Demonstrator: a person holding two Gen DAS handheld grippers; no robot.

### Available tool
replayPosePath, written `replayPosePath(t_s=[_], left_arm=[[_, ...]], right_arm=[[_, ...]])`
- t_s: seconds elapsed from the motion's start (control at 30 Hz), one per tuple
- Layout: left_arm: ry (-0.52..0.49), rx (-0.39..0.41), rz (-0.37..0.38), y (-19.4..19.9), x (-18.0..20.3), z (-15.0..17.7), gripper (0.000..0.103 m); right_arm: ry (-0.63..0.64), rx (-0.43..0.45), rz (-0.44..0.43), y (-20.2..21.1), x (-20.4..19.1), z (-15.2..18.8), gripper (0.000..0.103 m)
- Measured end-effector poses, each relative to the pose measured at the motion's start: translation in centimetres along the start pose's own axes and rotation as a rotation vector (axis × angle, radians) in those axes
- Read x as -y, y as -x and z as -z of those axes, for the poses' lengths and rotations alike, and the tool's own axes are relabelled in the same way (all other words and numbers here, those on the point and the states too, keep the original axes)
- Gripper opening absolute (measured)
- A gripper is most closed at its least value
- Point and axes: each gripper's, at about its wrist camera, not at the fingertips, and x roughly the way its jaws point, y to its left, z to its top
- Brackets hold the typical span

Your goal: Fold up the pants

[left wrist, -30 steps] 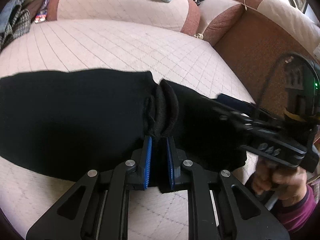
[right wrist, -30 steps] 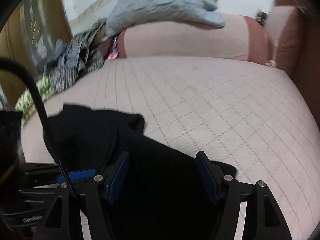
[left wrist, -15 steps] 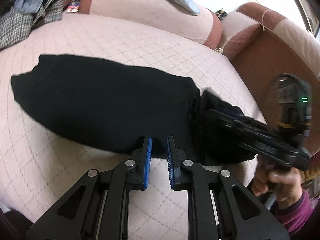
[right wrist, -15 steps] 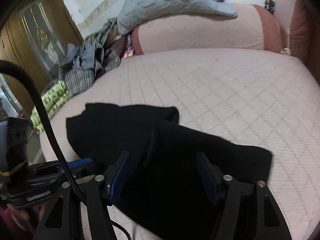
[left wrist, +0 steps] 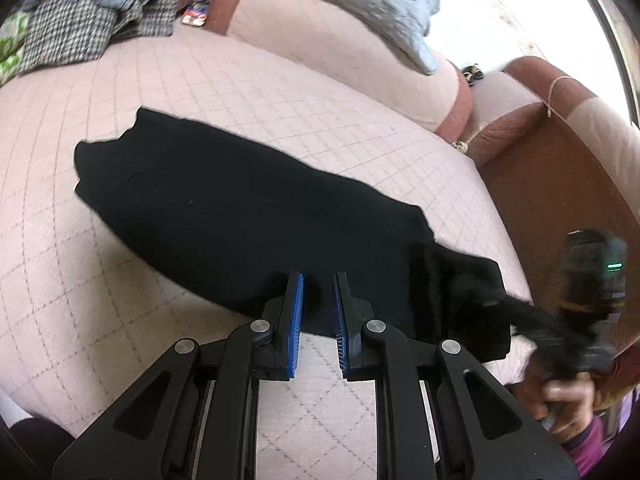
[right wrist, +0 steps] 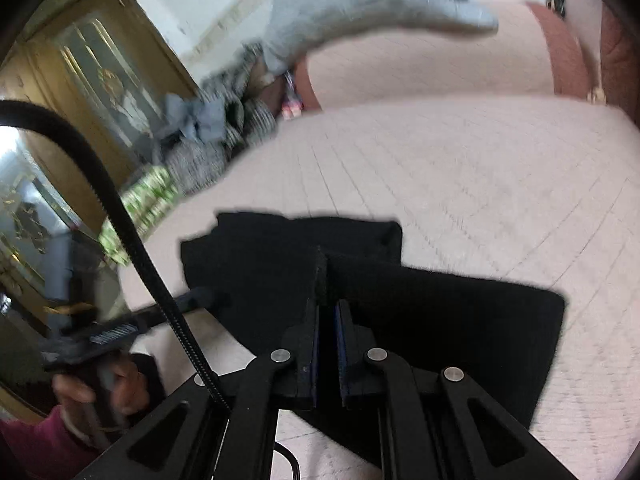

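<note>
no readable writing; black pants [left wrist: 248, 216] unlabelled

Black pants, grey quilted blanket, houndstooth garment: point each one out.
Black pants [left wrist: 248, 216]: left wrist view, middle of the flat dark cloth.
Grey quilted blanket [left wrist: 360, 4]: left wrist view, its crumpled middle on the sofa back.
Houndstooth garment [left wrist: 68, 32]: left wrist view, the checked fabric's centre.

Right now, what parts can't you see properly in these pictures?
- Right gripper: closing on a ridge of the black pants; black on black hides how much cloth is pinched.
- Left gripper: whether its pads hold cloth can't be told.
- Right wrist view: motion blur smears the clothes pile.
- Pants' near edge: hidden behind gripper frames.
</note>
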Motion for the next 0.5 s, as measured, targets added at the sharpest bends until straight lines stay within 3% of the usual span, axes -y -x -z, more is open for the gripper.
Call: replayPosePath(t_s=[0.03, 0.1, 0.13, 0.17, 0.2, 0.23, 0.3, 0.5], left_arm=[[0.0, 0.001, -0.005, 0.2, -0.1, 0.0, 0.012], [-0.008, 0.026, -0.021, 1.1, -0.6, -0.2, 0.013], [-0.007, 0.038, -0.026, 1.5, -0.8, -0.2, 0.021], [0.002, 0.056, -0.027, 2.0, -1.4, -0.3, 0.027], [0.026, 0.073, -0.027, 2.6, -2.2, -0.6, 0.04], [0.047, 0.086, -0.025, 3.0, -2.8, -0.8, 0.05], [0.112, 0.126, -0.02, 4.2, -4.8, -1.1, 0.056], [0.24, 0.154, -0.078, 5.9, -8.9, -1.5, 0.056]], right_arm=[[-0.022, -0.024, 0.032, -1.3, 0.6, 0.3, 0.009], [-0.043, 0.018, -0.007, -0.7, 0.8, 0.3, 0.013], [-0.045, 0.021, -0.015, -0.1, 0.8, 0.1, 0.017], [-0.043, 0.028, -0.015, 0.3, 0.7, -0.1, 0.03], [-0.031, 0.044, -0.006, 0.9, 0.2, -0.3, 0.045], [-0.008, 0.063, 0.005, 1.6, -0.3, -0.6, 0.049], [0.059, 0.09, 0.005, 2.5, -2.1, -1.2, 0.05], [0.173, 0.066, -0.072, -0.1, -6.4, -3.7, 0.05]])
